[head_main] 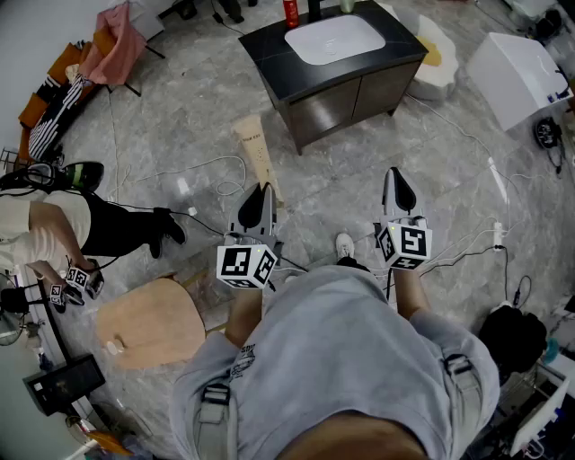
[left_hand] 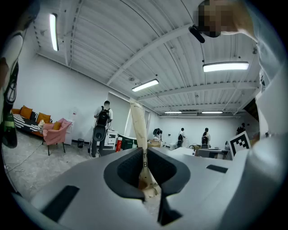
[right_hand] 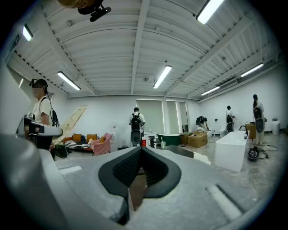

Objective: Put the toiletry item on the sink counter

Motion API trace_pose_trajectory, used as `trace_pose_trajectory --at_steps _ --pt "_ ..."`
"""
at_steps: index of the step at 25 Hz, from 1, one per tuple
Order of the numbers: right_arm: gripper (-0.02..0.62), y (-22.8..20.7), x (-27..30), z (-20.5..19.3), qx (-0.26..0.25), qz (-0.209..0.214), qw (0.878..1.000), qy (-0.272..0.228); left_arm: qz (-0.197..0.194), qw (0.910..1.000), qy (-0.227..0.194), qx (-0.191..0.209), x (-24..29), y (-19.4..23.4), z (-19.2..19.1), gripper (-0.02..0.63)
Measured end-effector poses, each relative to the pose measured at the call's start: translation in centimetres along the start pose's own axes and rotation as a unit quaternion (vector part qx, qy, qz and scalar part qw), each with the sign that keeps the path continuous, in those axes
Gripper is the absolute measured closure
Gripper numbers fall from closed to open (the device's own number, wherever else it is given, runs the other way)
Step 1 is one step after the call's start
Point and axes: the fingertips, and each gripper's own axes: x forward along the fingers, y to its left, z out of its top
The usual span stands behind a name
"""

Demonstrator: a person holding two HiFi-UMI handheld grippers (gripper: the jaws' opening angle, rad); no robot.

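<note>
Left hand-held gripper (head_main: 266, 192) was clamped on a long beige tube (head_main: 254, 151), gripping its narrower end. The tube stuck out past the jaw tips, pointing far & slightly left, in the air over the grey floor (head_main: 180, 135). In the left gripper view the tube (left_hand: 138, 128) ran up btwn the two jaws. Right hand-held gripper (head_main: 396, 180) was level w/ the left one, off to its right. Right gripper view showed its jaws together, nothing btwn them. Dark table (head_main: 269, 43) w/ a white sink (head_main: 334, 38) stood on the far side, well apart from both grippers & the tube. A red bottle (head_main: 290, 11) stood at its far edge. Near left was a wooden stool (head_main: 148, 319), w/ another person (head_main: 54, 234) left of it.
</note>
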Motion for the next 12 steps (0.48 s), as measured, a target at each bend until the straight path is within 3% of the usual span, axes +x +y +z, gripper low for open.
trace_pose_trajectory --at_steps 12 --pt "0.592 -2.3 1.6 -0.6 0.010 -0.003 1.000 0.009 0.012 0.9999 0.006 0.004 2.7 -0.4 0.0 0.576"
